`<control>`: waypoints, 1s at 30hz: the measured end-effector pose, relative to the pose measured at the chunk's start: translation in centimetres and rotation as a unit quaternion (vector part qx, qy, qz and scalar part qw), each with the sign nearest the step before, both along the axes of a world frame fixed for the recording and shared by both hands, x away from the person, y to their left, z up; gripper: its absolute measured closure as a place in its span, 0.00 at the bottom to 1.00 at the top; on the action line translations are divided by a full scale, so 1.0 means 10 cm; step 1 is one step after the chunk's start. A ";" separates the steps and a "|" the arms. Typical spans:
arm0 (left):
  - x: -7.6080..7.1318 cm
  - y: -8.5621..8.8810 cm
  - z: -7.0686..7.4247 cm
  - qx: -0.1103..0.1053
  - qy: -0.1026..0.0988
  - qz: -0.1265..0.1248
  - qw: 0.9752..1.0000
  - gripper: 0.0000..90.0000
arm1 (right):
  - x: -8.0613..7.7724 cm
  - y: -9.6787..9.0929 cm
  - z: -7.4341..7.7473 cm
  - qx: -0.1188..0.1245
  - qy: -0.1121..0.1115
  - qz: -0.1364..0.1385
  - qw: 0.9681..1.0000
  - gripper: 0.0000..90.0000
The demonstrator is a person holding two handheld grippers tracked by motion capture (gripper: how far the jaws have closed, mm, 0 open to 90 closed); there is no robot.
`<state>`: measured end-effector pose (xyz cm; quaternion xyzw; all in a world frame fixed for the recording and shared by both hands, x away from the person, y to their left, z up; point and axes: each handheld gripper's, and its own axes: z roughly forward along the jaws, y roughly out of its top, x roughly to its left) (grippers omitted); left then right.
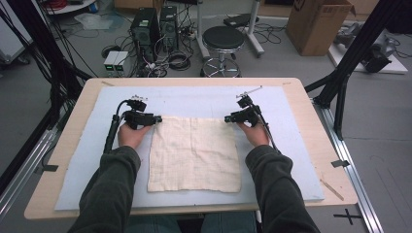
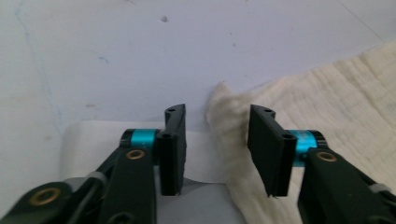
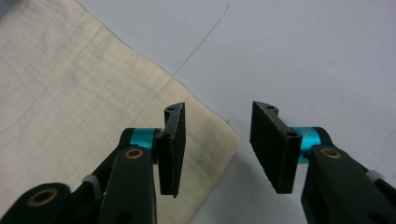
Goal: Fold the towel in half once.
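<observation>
**While reaching for two cloth corners**

Near the bottom edge: two dark green sleeves (image 1: 109,194), one on each side. Between them, a cream cloth (image 1: 194,153), flat and square on a white mat (image 1: 97,170) on top of a wooden table (image 1: 58,194).

A bit farther out: left gripper (image 1: 156,119) at the far left corner of the cloth, right gripper (image 1: 227,118) at the far right corner. Both low, close to the mat.

Seen up close from the left gripper view: jaws apart, with the far left corner (image 2: 219,100) poking up a little in the gap. No pinch yet. Same story in the right gripper view: jaws apart, far right corner (image 3: 224,140) lying flat in the gap, one jaw over the cloth and one over bare mat. Nothing held by either.

Step in hand, by the look of it: getting ready to grab both far corners at once, maybe to fold or lift the cloth.

Next move calls for this: go down a touch more, squeeze both sets of jaws on the corners, and catch cloth only, not the mat. Better together, so no pulling crooked.

Farther off, on the floor past the table: a black round stool (image 1: 223,38), black computer towers (image 1: 145,26) with lots of wires, and a big cardboard box (image 1: 318,24) with open flaps. Cannot tell what sits inside that box.
</observation>
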<state>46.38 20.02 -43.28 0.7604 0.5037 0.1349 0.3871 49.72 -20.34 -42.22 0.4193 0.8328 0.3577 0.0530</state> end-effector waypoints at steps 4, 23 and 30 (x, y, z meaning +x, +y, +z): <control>-0.02 -0.06 -0.02 0.015 0.009 -0.019 1.000 0.83 | 0.00 0.07 -0.06 -0.017 0.007 0.006 1.000 0.77; -0.14 -0.01 0.24 -0.015 -0.050 -0.037 0.998 0.97 | -0.10 -0.08 0.21 0.015 -0.021 0.021 0.999 0.99; -0.27 -0.05 0.36 0.004 -0.060 -0.064 0.996 0.97 | -0.22 -0.11 0.34 0.034 -0.040 0.042 0.998 0.99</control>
